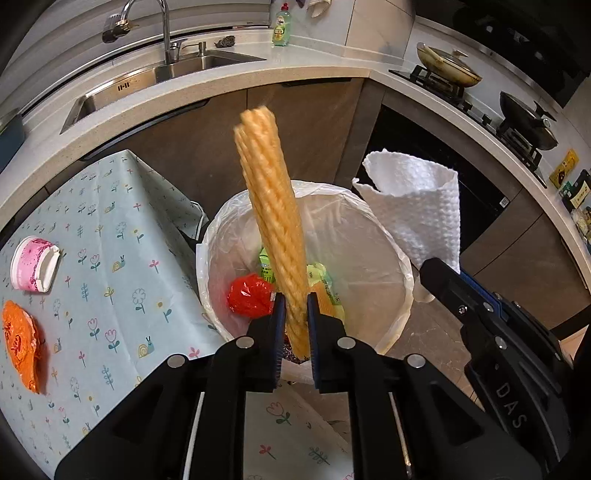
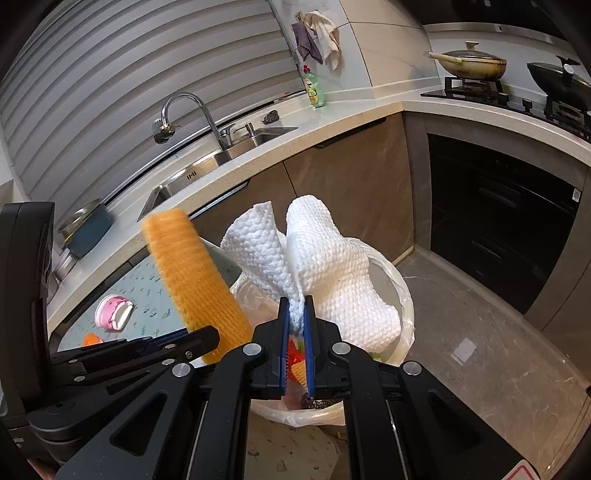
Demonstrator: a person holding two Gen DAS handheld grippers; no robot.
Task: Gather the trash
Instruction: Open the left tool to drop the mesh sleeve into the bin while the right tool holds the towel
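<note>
My left gripper [image 1: 296,301] is shut on a long yellow-orange ridged foam sleeve [image 1: 271,221] and holds it upright over the white-lined trash bin [image 1: 400,258]. The sleeve also shows in the right wrist view [image 2: 192,277]. My right gripper [image 2: 297,302] is shut on a white paper towel [image 2: 325,258] above the same bin [image 2: 404,291]; the towel [image 1: 417,206] hangs at the bin's right rim in the left wrist view. Inside the bin lie a red wrapper [image 1: 249,295] and green packaging [image 1: 325,288]. A pink cup [image 1: 33,264] and an orange wrapper [image 1: 22,343] lie on the table.
The table with a floral cloth [image 1: 110,277] stands left of the bin. Behind are the counter with a sink [image 1: 147,77], a tap [image 2: 192,114] and a dish soap bottle [image 1: 281,27]. A stove with pans [image 1: 450,66] and a dark oven [image 2: 498,218] are on the right.
</note>
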